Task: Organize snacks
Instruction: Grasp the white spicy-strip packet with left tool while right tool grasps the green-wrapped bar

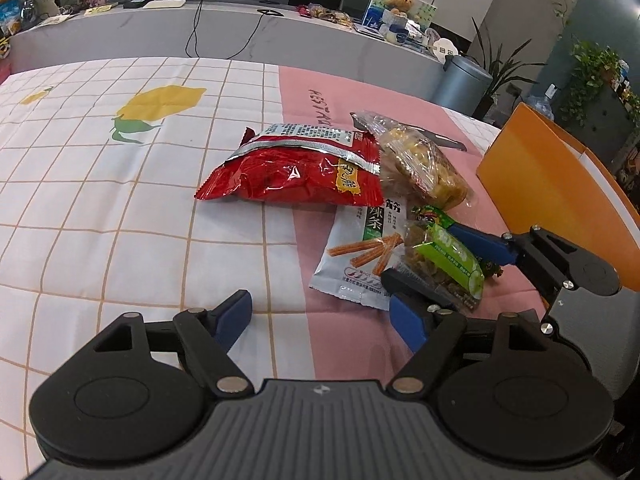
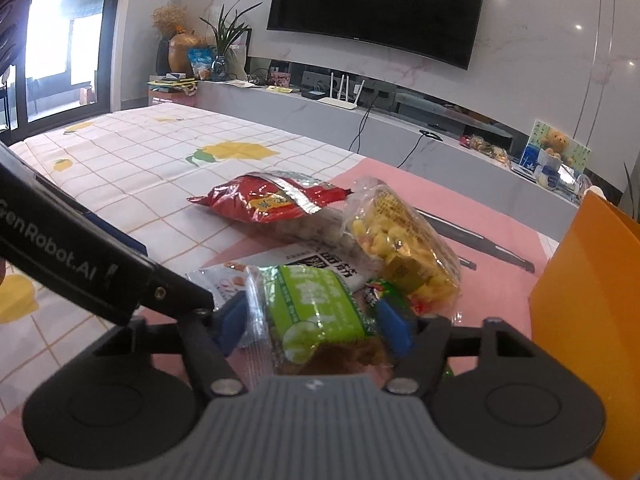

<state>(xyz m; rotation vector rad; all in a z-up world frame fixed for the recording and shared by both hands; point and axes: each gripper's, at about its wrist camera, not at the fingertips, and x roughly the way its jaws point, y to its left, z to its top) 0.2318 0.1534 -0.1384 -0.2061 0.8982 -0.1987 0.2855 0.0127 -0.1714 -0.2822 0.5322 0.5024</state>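
Observation:
Several snack packs lie on the tablecloth: a red bag, a clear pack of yellow puffs, a white spicy-strip packet and a small green candy. My right gripper is shut on a green-label clear pack; it also shows in the left wrist view. My left gripper is open and empty, just left of that pack.
An orange box stands at the right. A dark flat tool lies behind the puffs. The table's far edge meets a grey TV console. The left gripper's body crosses the right view at lower left.

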